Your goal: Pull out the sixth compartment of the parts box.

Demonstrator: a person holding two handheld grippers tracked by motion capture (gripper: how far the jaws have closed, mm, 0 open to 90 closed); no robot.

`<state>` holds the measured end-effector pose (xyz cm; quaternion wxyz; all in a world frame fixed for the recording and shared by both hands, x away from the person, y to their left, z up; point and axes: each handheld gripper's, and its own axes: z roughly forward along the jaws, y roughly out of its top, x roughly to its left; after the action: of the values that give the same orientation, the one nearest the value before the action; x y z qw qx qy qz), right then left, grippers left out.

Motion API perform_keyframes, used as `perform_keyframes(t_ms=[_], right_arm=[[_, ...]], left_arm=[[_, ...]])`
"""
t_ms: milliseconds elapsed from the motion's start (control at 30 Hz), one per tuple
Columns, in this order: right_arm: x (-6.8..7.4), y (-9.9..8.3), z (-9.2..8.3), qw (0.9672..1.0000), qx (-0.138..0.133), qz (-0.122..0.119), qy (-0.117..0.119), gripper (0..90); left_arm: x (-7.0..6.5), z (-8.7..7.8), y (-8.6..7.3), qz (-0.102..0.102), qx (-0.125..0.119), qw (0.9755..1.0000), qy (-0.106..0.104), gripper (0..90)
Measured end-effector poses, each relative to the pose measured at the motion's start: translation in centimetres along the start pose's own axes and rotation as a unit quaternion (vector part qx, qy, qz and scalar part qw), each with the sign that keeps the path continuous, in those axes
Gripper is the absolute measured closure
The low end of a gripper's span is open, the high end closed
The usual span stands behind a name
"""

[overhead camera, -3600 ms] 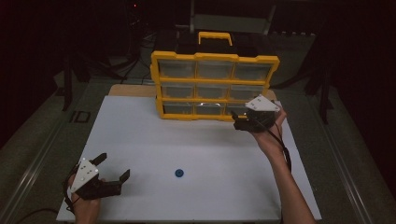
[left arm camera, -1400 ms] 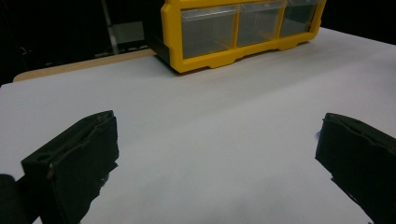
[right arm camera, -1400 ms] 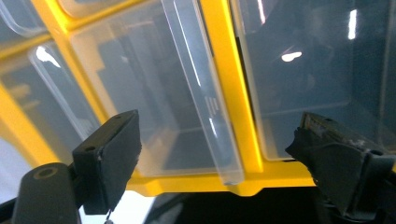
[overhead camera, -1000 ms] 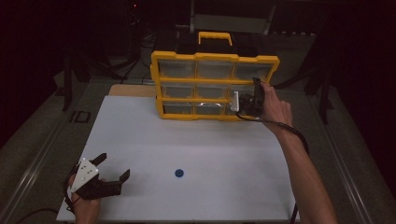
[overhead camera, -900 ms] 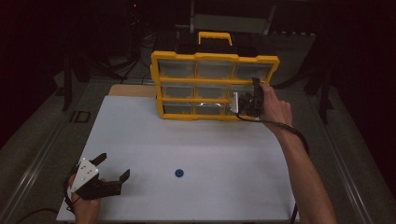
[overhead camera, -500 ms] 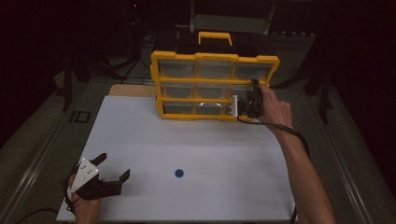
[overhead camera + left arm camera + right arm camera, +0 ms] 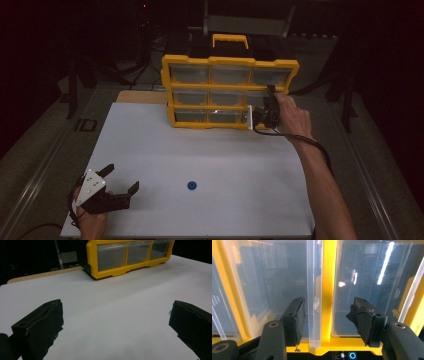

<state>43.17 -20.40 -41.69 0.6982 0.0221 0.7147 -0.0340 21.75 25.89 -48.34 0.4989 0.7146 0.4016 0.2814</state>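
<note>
The right hand-held gripper (image 7: 252, 116) is pressing up against the yellow drawer cabinet (image 7: 230, 90) at the lower right drawer (image 7: 261, 100), having turned on edge since it hovered before the cabinet; its jaws have just been closing around the clear drawer pull (image 7: 314, 302), not yet pinching. Well in front of the cabinet, the left hand-held gripper (image 7: 122, 180) is resting spread on the counter (image 7: 210, 155), unmoved

**Other things on and around the table**

A small blue round thing (image 7: 191, 185) lies flat on the white table top (image 7: 210, 160), near the front and a bit left of the middle. A brown wooden board (image 7: 142, 96) peeks out from under the far left edge of the white top. A small dark square thing (image 7: 85, 124) lies on the grey floor just left of the table.
</note>
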Motion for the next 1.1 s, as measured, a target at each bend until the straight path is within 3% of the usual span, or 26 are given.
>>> perform_keyframes(t_ms=[833,967,1100], right_arm=[[0.58,-0.58,-0.07,0.9996,-0.005,-0.012,-0.025,51.6],[0.54,-0.69,-0.19,0.9997,-0.006,-0.012,-0.019,53.9],[0.47,-0.77,-0.49,0.9998,-0.008,-0.018,-0.002,62.6]], left_arm=[[-0.01,0.05,-0.02,0.001,0.002,1.0,0.0,0.0],[-0.01,0.06,-0.03,0.001,0.003,1.0,0.0,0.0],[-0.01,0.07,-0.04,0.0,0.003,1.0,0.001,0.0]])
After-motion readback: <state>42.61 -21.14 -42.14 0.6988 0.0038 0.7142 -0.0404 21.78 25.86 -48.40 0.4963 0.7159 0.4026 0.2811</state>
